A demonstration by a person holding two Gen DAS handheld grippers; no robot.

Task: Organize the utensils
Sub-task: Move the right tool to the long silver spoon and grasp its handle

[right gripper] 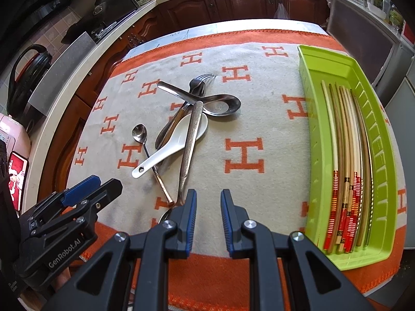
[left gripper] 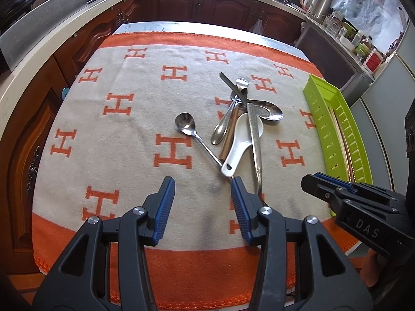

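Note:
A heap of utensils lies mid-table on an orange and beige blanket [left gripper: 124, 140]: a white ceramic spoon [left gripper: 241, 140] [right gripper: 176, 140], a small steel spoon [left gripper: 185, 124] [right gripper: 140, 132], a wide steel spoon [left gripper: 267, 110] [right gripper: 220, 105], a fork [right gripper: 199, 83] and a long textured steel utensil [left gripper: 255, 140] [right gripper: 190, 145]. My left gripper [left gripper: 202, 184] [right gripper: 98, 185] hangs open just before the heap, holding nothing. My right gripper [right gripper: 208, 197] [left gripper: 319, 181] stands narrowly open and empty, near the long utensil's near end. The green tray [right gripper: 308, 90] [left gripper: 319, 119] on the right holds several chopsticks [right gripper: 345, 155].
Dark wooden cabinets and pale counters ring the table. A steel kettle [left gripper: 321, 2] and jars stand on the back right counter. A black kettle [right gripper: 28, 77] sits at the left. The blanket's near edge hangs over the table front.

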